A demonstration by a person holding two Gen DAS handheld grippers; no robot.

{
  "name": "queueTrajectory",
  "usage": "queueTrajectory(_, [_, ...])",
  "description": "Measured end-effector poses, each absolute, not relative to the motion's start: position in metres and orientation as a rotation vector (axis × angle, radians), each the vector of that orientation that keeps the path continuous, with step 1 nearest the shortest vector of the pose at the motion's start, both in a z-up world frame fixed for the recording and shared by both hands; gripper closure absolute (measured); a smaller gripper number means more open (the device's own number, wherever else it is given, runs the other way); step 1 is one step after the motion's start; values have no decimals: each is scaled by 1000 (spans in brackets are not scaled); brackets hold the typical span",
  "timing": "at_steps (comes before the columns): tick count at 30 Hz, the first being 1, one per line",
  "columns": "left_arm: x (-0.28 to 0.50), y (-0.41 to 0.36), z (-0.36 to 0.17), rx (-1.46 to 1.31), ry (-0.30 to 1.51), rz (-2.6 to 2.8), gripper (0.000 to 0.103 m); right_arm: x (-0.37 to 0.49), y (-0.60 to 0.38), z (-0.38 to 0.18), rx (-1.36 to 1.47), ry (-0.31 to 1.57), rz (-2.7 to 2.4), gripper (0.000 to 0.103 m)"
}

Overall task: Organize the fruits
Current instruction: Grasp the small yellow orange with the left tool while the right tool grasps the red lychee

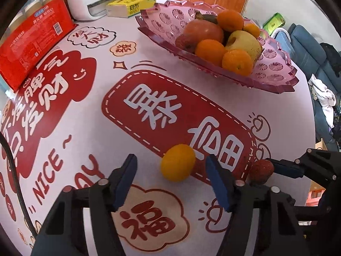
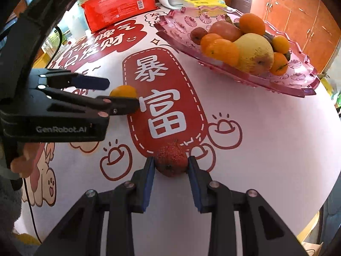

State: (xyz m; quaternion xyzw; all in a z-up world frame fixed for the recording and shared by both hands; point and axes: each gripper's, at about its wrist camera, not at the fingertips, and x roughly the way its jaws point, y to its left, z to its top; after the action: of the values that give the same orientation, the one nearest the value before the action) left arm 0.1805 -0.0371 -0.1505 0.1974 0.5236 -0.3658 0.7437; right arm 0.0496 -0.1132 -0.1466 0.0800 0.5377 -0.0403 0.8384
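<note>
A small orange (image 1: 178, 162) lies on the red-and-white tablecloth between the blue pads of my left gripper (image 1: 171, 164), which is open, with a gap on each side of the fruit. In the right wrist view the left gripper (image 2: 123, 93) straddles the same orange (image 2: 123, 90). My right gripper (image 2: 171, 160) is shut on a bumpy red fruit (image 2: 170, 162) that rests on the cloth; the red fruit (image 1: 261, 170) also shows at the right of the left wrist view. A pink plastic tray (image 1: 266, 83) (image 2: 277, 85) at the back holds oranges, apples and a pear.
A red package (image 1: 32, 42), a yellow tissue box (image 1: 132, 4) and a white appliance (image 1: 78, 0) stand along the far side. The table's right edge drops off toward a blue sofa (image 1: 309, 49). A person's fingers (image 2: 23, 160) hold the left gripper.
</note>
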Motion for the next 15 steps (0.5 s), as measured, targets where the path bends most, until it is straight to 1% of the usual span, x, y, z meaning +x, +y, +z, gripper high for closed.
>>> queueTrajectory(1, [181, -38, -152, 429, 1155, -804, 52, 52, -113, -147, 169, 1137, -87, 71])
queueTrajectory(2, [181, -39, -154, 427, 1163, -804, 56, 52, -112, -147, 166, 1136, -88, 71])
queueTrajectory(3, [180, -39, -155, 428, 1157, -800, 62, 50, -113, -147, 162, 1136, -88, 71])
queueTrajectory(4, [179, -39, -154, 423, 1153, -806, 73, 49, -112, -147, 156, 1137, -91, 71])
queueTrajectory(9, [172, -36, -150, 429, 1133, -799, 73, 48, -112, -144, 155, 1139, -97, 71])
queueTrajectory(15, [155, -24, -132, 418, 1106, -770, 74, 45, -114, -131, 150, 1114, -100, 71])
